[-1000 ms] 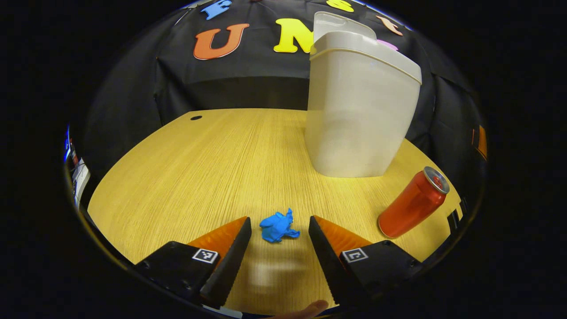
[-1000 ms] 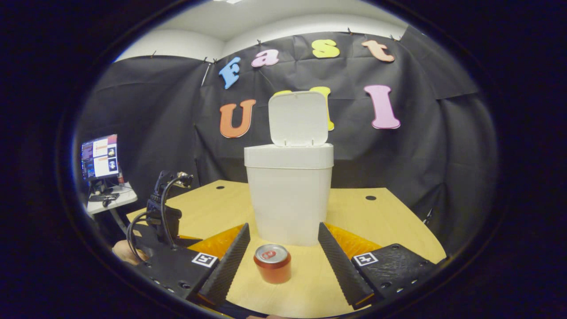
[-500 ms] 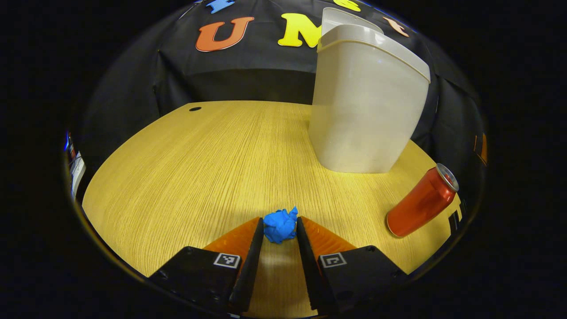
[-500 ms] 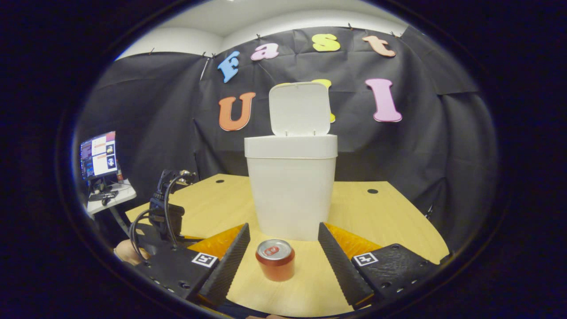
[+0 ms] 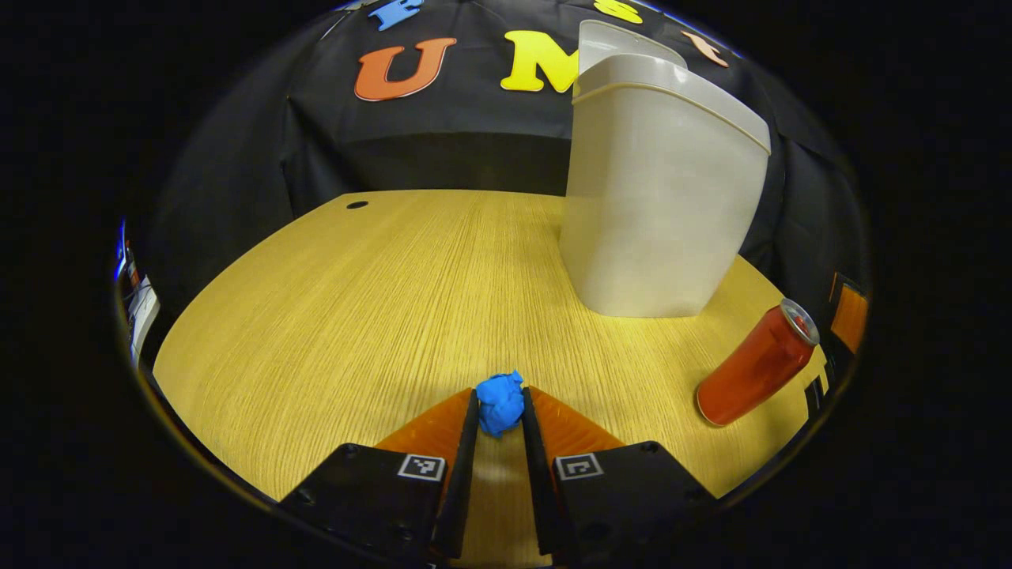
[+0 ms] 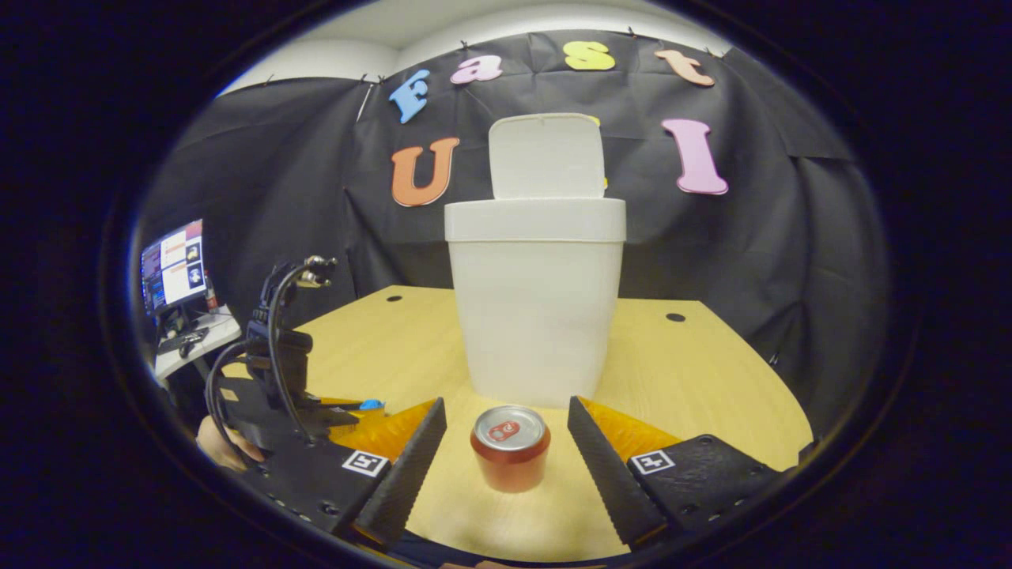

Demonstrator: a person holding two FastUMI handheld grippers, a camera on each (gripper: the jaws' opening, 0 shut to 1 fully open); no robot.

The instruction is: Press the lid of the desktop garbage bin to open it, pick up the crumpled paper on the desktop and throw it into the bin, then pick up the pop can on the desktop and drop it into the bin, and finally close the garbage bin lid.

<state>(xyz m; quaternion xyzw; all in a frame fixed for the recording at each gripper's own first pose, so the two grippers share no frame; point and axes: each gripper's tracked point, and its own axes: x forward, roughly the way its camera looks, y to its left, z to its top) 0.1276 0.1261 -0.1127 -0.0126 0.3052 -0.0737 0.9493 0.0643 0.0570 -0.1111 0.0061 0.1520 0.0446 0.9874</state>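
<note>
pinching crumpled paper (image 5: 500, 403) between jaws

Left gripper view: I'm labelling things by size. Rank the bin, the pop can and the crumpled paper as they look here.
1. Garbage bin, by far the largest.
2. Pop can.
3. Crumpled paper, smallest even though nearest the camera, pinched in the left hand-held gripper.

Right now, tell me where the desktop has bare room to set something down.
Widest bare patch: the desktop left of the garbage bin, back to the cable hole. Crowded: the front, where the left gripper pinches the crumpled paper, and around the pop can.
</note>
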